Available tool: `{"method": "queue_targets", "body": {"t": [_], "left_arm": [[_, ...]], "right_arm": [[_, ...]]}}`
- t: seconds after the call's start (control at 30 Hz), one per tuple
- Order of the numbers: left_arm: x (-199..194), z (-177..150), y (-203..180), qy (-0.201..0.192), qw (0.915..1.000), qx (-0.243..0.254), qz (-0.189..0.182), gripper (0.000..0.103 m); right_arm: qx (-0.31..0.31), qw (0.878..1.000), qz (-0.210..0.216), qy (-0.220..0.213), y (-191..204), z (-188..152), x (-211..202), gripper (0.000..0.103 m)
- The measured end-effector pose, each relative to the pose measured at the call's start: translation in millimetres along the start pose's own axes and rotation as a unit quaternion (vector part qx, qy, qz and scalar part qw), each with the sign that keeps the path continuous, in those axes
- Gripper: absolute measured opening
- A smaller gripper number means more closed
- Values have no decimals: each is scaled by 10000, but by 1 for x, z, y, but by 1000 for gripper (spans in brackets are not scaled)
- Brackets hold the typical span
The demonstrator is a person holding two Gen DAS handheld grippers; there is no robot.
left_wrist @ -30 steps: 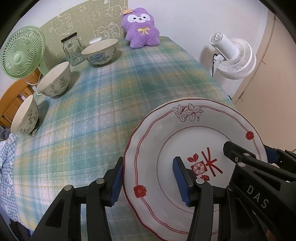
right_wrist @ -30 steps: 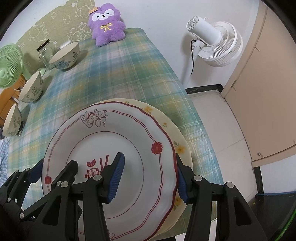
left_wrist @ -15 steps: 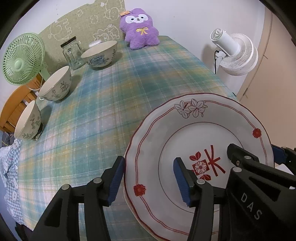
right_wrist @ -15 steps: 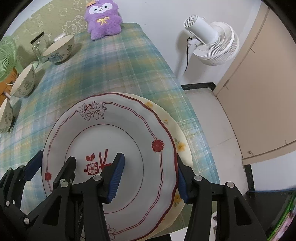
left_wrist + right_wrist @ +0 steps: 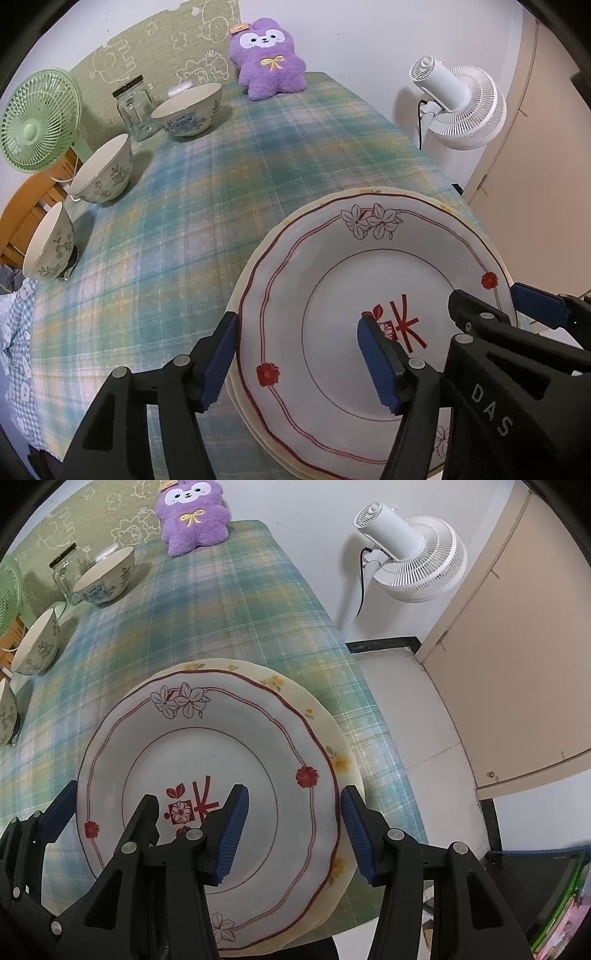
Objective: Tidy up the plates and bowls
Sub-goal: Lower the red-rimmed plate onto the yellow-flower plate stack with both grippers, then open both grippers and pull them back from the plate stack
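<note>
A white plate with red trim (image 5: 369,280) (image 5: 207,746) lies on a cream plate with yellow flowers (image 5: 332,746) (image 5: 373,192) at the table's near right corner. My left gripper (image 5: 299,354) is open and straddles the white plate's left rim. My right gripper (image 5: 291,830) is open and straddles its right rim, over both plates. Three floral bowls stand along the left edge: a near one (image 5: 48,243), a middle one (image 5: 103,170) and a far blue-patterned one (image 5: 188,109) (image 5: 105,576).
A glass jar (image 5: 135,107), a green fan (image 5: 37,122) and a purple plush toy (image 5: 269,70) stand at the table's far end. A white floor fan (image 5: 410,561) stands right of the table. The table's right edge (image 5: 373,701) drops to the floor.
The white plate has come down onto the cream plate and now rests on it. Both grippers stay open around its rims.
</note>
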State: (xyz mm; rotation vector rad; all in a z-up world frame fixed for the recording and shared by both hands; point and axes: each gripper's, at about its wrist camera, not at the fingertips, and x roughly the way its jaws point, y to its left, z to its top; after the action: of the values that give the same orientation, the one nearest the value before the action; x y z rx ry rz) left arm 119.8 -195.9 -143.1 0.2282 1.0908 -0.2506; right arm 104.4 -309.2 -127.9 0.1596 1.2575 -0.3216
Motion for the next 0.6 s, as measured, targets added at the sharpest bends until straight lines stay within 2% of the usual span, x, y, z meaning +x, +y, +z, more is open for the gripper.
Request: {"method": "queue_targets", "body": {"t": [0.1, 0.17, 0.27, 0.53, 0.6], "left_arm": [[-2, 0, 5, 126, 9997, -152, -171, 79], [-10, 1, 10, 83, 9994, -237, -240, 86], [-25, 4, 13, -32, 9993, -256, -267, 91], [-67, 12, 47, -374, 9965, -750, 54, 94], [-74, 14, 57, -473, 9949, -874, 191, 94]], "right_arm": [[-19, 9999, 169, -21, -3, 0, -3, 56], [-18, 9994, 334, -42, -5, 1, -8, 70], [-129, 9980, 584, -179, -2, 3, -22, 76], [-538, 9907, 1160, -454, 18, 18, -62, 76], [-645, 9880, 1228, -684, 26, 20, -74, 77]]}}
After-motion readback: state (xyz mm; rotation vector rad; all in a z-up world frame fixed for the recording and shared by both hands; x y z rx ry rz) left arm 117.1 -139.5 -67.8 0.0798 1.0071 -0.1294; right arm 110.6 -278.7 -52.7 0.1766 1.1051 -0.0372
